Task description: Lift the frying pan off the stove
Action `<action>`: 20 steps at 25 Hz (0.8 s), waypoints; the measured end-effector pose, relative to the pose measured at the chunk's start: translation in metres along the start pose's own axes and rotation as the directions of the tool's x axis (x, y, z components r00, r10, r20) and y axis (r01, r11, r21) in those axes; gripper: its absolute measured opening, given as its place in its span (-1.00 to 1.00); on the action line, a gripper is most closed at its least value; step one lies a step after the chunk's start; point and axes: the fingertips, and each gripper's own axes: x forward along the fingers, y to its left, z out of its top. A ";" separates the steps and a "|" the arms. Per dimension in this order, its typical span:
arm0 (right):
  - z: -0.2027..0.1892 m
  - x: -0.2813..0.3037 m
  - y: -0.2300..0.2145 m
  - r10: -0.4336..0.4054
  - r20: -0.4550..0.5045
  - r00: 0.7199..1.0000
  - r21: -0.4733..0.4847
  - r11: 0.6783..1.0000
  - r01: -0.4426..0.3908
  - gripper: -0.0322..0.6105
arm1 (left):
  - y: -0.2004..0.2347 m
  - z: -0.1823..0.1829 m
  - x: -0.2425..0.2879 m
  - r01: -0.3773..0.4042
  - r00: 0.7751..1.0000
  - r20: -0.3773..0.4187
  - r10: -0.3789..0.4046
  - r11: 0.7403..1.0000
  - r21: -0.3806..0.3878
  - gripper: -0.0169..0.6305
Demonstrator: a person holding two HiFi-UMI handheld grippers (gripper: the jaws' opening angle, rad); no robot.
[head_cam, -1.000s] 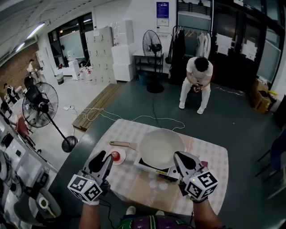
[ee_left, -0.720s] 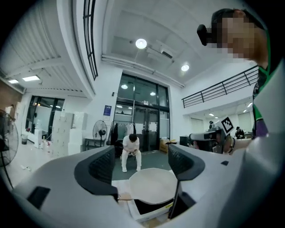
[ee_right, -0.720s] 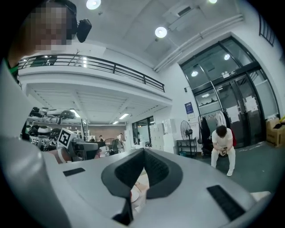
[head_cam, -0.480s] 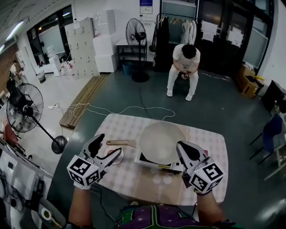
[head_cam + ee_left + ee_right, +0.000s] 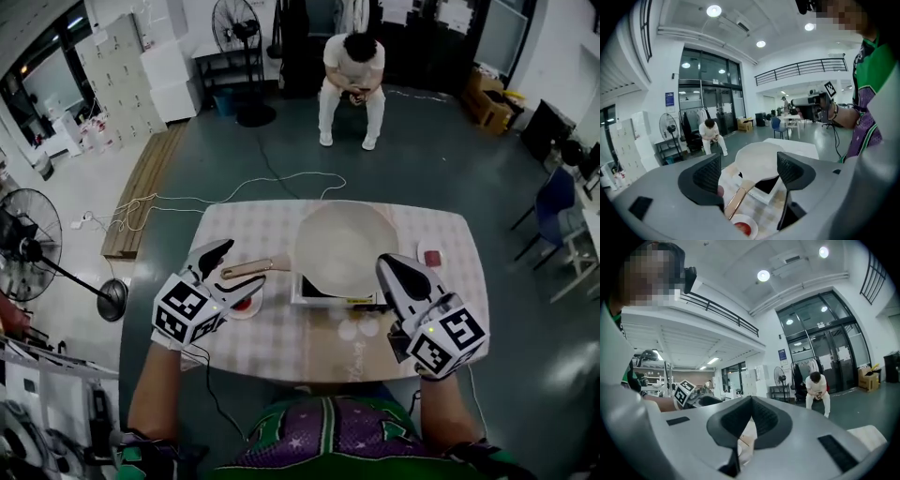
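Only in the head view: the whole table [image 5: 281, 342], with the frying pan [image 5: 345, 246] sitting on the stove [image 5: 330, 300] toward the far edge and its wooden handle [image 5: 251, 270] pointing at the left edge. Left gripper [image 5: 242, 265] at that handle's end, jaws just spread wide, handle in line with the gap but pressed by neither pad. Same seen closer in the left gripper view, plus a small dish [image 5: 742, 228] below the handle, cut off by the frame's lower edge. Right gripper [image 5: 392, 267] near the pan's right side; whether touching, cannot tell. Fingers pinched together on nothing, clear only in the right gripper view, where the closed jaws hide nearly all of the pan. Cannot make out the red item in the dish.
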 end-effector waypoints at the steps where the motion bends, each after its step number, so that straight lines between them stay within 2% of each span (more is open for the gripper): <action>1: -0.007 0.000 0.003 -0.009 -0.012 1.000 0.002 1.000 0.009 -0.88 | 0.000 -0.011 0.008 0.026 0.999 -0.028 -0.026 1.000 0.014 0.22; 6: -0.031 0.004 -0.004 -0.042 -0.061 0.997 -0.004 0.999 0.042 -0.88 | 0.005 -0.054 0.047 0.101 0.983 -0.160 -0.089 0.993 0.067 0.22; 11: -0.026 0.020 -0.032 -0.038 -0.063 0.997 0.021 0.999 0.039 -0.88 | 0.010 -0.074 0.092 0.161 0.954 -0.274 -0.125 0.981 0.111 0.22; 13: -0.026 0.029 -0.047 -0.033 -0.058 0.998 0.036 0.999 0.035 -0.88 | 0.014 -0.084 0.112 0.193 0.933 -0.327 -0.151 0.976 0.103 0.22; 17: -0.037 0.039 -0.066 -0.018 -0.075 0.997 0.051 0.998 0.022 -0.88 | 0.016 -0.112 0.142 0.258 0.876 -0.436 -0.207 0.964 0.060 0.22; 20: -0.046 0.042 -0.079 -0.016 -0.083 0.996 0.061 0.998 0.021 -0.88 | 0.016 -0.131 0.159 0.282 0.842 -0.489 -0.225 0.958 0.045 0.22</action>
